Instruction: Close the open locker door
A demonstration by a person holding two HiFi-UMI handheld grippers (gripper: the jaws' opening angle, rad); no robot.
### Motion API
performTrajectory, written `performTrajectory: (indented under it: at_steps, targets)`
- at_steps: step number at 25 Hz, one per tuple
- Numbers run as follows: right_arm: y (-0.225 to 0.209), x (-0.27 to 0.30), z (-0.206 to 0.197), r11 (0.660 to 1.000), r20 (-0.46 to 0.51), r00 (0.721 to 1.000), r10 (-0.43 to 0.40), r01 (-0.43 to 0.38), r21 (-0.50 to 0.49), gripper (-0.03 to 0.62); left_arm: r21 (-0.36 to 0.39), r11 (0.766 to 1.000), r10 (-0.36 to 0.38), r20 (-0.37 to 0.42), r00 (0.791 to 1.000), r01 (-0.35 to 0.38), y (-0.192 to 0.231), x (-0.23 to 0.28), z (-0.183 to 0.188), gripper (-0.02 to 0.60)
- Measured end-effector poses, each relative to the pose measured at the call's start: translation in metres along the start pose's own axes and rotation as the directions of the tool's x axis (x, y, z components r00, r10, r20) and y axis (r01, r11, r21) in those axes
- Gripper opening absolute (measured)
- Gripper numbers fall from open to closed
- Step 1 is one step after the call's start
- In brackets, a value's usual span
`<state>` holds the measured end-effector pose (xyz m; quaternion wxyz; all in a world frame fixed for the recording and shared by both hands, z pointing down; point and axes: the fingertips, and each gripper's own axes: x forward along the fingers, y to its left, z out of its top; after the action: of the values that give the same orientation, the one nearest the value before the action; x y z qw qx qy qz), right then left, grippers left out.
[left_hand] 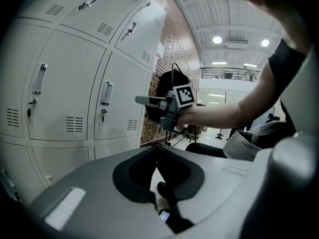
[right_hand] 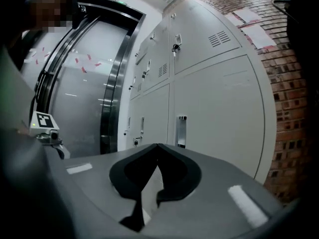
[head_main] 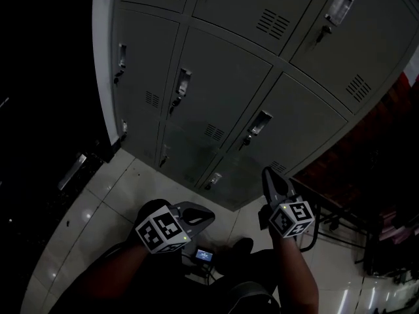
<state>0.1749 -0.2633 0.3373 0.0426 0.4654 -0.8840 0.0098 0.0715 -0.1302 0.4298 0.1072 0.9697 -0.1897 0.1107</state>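
Apparently little or nothing left to do. Scanning the lockers [head_main: 222, 90] from the head view, can find no door standing ajar: every one in sight flush with its frame, handles in line, and likewise in both claw views. Cannot rule out an open door somewhere beyond the pictures' edges. Holding the left claw [head_main: 200, 216] low over the floor [head_main: 98, 201], tips pressed together on nothing. Same for the right claw [head_main: 270, 175]: tips together, empty, raised toward the bottom row yet touching no door.
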Motion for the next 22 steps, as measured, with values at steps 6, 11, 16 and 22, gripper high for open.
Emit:
performTrajectory:
  at_steps: [6,11,16,22]
  targets:
    - [0.014,-0.060,-0.005,0.999,-0.010,0.999,0.043,-0.043,0.003,0.003,0.000,1.000,-0.005,0.007,1.000,0.005,-0.002,0.000,0.002,0.012]
    - [0.020,-0.109,-0.043,0.999,-0.100,0.994,0.034,-0.035,0.000,0.003,0.004,1.000,-0.003,0.009,1.000,0.003,-0.001,0.000,0.003,0.012]
    - [0.023,-0.143,-0.079,0.999,-0.160,0.987,0.021,-0.015,0.040,0.003,0.000,1.000,-0.006,0.013,1.000,0.006,-0.002,0.001,0.003,0.012]
    - [0.033,-0.160,-0.094,0.996,-0.164,0.985,0.049,-0.035,0.085,0.003,0.007,1.000,-0.005,0.008,1.000,0.005,-0.003,0.002,0.003,0.012]
